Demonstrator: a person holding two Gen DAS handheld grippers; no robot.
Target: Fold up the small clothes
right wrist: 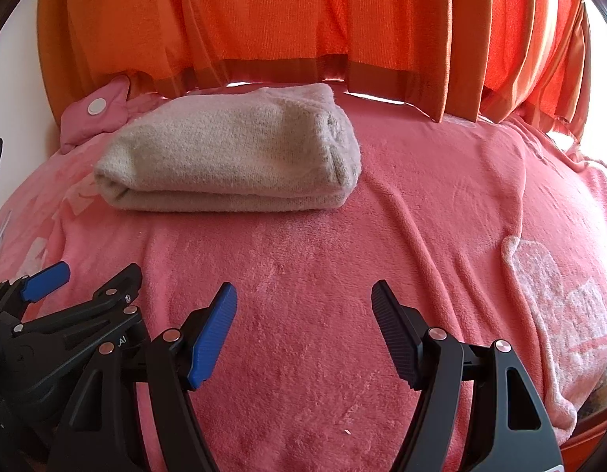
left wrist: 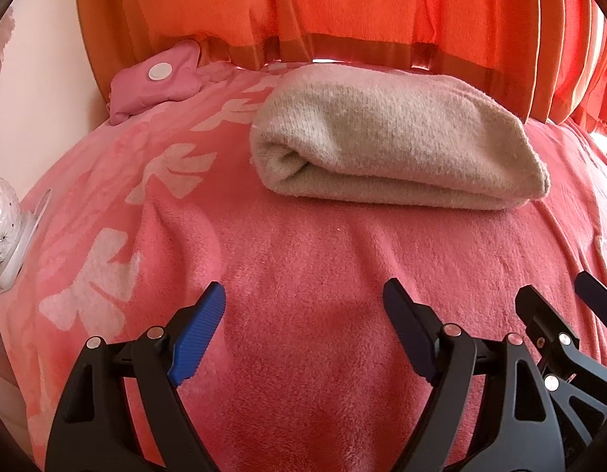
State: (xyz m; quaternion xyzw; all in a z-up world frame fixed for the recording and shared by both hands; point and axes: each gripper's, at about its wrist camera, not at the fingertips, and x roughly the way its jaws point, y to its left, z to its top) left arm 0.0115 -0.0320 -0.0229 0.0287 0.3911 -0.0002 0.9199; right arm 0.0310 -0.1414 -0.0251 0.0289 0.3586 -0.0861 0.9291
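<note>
A beige knit garment (left wrist: 398, 141) lies folded into a thick bundle on the pink fleece blanket (left wrist: 303, 259); it also shows in the right wrist view (right wrist: 232, 153). My left gripper (left wrist: 303, 295) is open and empty, held over the blanket well short of the bundle. My right gripper (right wrist: 303, 295) is open and empty, also short of the bundle and to its right. The right gripper's fingers (left wrist: 547, 310) show at the left wrist view's lower right. The left gripper's fingers (right wrist: 48, 275) show at the right wrist view's lower left.
Orange curtains (left wrist: 343, 8) hang behind the bed. A small pink padded item with a white disc (left wrist: 158, 78) lies at the back left. A white perforated ornament (left wrist: 0, 216) stands at the left edge. The blanket has pale patterns at the right (right wrist: 559, 295).
</note>
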